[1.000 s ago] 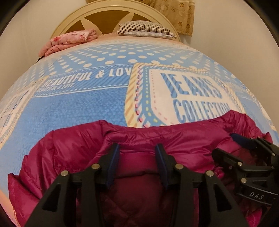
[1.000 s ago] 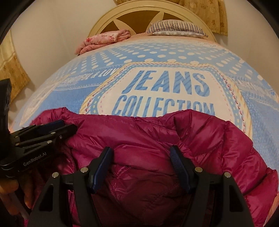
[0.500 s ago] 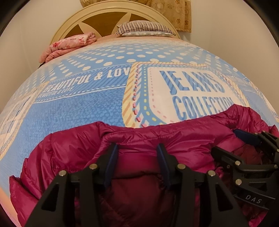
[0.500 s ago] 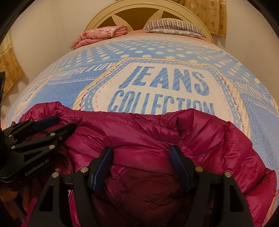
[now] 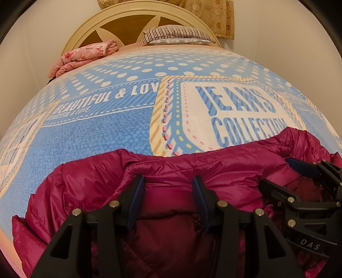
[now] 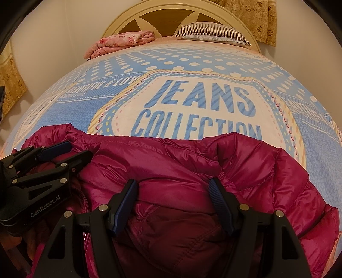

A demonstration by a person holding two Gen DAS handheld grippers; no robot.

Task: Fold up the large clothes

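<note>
A magenta quilted down jacket lies bunched at the near end of the bed; it also fills the lower right wrist view. My left gripper is open, its fingers straddling a fold of the jacket's upper edge. My right gripper is open too, its jaws astride the same edge further right. Each gripper shows in the other's view: the right one at the right, the left one at the left. They work side by side.
The bed carries a blue and white cover printed "JEANS COLLECTION". A folded pink blanket and a striped pillow lie by the cream headboard. Walls close in on both sides. Yellow curtains hang at the left.
Both grippers have pushed forward up the bed, carrying the jacket's top edge with them; it now covers the lower edge of the "COLLECTION" lettering. The jaws stay open.
</note>
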